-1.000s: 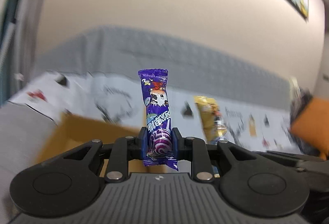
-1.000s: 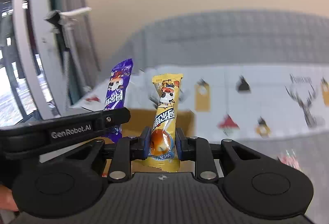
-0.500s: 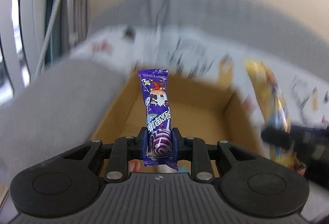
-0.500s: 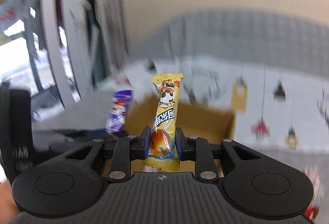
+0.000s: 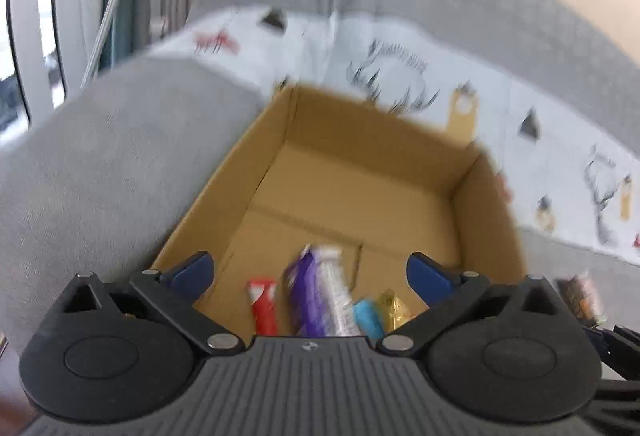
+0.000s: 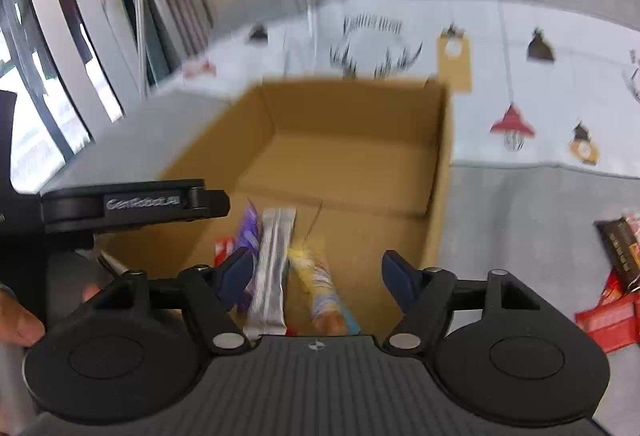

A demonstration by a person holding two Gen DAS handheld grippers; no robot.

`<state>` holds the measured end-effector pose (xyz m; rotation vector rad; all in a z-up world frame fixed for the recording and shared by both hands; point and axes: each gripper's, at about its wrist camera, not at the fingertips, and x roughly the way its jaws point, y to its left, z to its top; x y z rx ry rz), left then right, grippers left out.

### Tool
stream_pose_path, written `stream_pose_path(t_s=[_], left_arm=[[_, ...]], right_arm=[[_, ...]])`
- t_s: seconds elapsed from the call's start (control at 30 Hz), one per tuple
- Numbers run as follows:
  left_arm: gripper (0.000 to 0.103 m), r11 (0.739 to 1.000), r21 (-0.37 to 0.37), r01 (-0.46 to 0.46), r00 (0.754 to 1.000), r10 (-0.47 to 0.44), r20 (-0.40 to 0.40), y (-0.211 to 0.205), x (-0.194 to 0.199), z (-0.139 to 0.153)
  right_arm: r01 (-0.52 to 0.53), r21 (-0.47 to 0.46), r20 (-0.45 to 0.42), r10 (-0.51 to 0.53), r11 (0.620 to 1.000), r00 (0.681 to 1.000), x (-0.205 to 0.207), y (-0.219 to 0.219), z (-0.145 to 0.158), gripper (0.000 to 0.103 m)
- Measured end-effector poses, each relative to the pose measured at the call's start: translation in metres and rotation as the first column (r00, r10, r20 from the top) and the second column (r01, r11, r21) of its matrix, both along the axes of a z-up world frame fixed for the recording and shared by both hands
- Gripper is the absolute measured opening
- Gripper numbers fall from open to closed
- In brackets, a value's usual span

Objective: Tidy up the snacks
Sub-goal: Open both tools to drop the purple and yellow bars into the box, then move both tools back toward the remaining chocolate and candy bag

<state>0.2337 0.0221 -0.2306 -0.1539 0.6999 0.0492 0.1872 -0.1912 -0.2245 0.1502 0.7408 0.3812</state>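
Opening over the brown cardboard box (image 5: 496, 220), both grippers (image 5: 310, 272) (image 6: 316, 272) have released the purple packet (image 5: 308, 292) and yellow packet (image 6: 316, 284); two snacks now stowed.

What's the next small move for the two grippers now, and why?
Probably lift both clear of the cardboard box. The left gripper and right gripper have jaws opening, pads touching nothing; the purple snack and yellow snack sit loose over the box.

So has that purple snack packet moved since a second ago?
Yes. The purple snack packet has left the opening left gripper and dropped onto the floor of the cardboard box, blurred among other wrappers.
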Motion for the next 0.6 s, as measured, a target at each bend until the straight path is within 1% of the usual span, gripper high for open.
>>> stream_pose_path(t_s=[0.1,0.17,0.2,0.27,0.33,0.4,0.43,0.53,0.6], left_arm=[[0.103,0.996,-0.029,0.081,0.996,-0.079,0.043,-0.025,-0.01,0.017],[0.103,0.985,-0.048,0.167,0.984,-0.163,0.069,-0.052,-0.015,0.024],[0.103,0.976,-0.043,0.215,0.974,-0.211,0.082,-0.068,-0.018,0.026],[0.103,0.948,0.003,0.318,0.944,-0.317,0.094,-0.106,-0.022,0.024],[0.103,0.9,0.077,0.429,0.895,-0.434,0.096,-0.15,-0.03,0.018],[0.103,0.859,0.125,0.497,0.856,-0.509,0.093,-0.186,-0.038,0.007],[0.103,0.836,0.137,0.53,0.836,-0.543,0.08,-0.203,-0.038,-0.001],[0.103,0.779,0.148,0.609,0.786,-0.618,0.017,-0.249,-0.029,-0.032],[0.102,0.73,0.154,0.666,0.741,-0.671,-0.021,-0.275,-0.021,-0.061]], right_arm=[[0.049,0.007,0.057,-0.049,0.999,0.997,-0.014,-0.034,0.008,0.073],[0.103,-0.008,0.088,-0.102,0.995,0.991,-0.027,-0.063,0.006,0.073],[0.148,-0.027,0.11,-0.144,0.989,0.983,-0.035,-0.08,0.004,0.072],[0.245,-0.06,0.141,-0.235,0.968,0.962,-0.052,-0.112,0.004,0.071],[0.319,-0.057,0.133,-0.31,0.946,0.941,-0.064,-0.145,-0.001,0.069],[0.397,-0.046,0.103,-0.391,0.917,0.914,-0.073,-0.179,-0.01,0.067],[0.429,-0.04,0.085,-0.425,0.902,0.901,-0.076,-0.194,-0.015,0.064],[0.512,-0.016,0.037,-0.511,0.859,0.859,-0.086,-0.234,-0.033,0.059],[0.538,-0.008,0.003,-0.538,0.843,0.843,-0.088,-0.256,-0.046,0.057]])
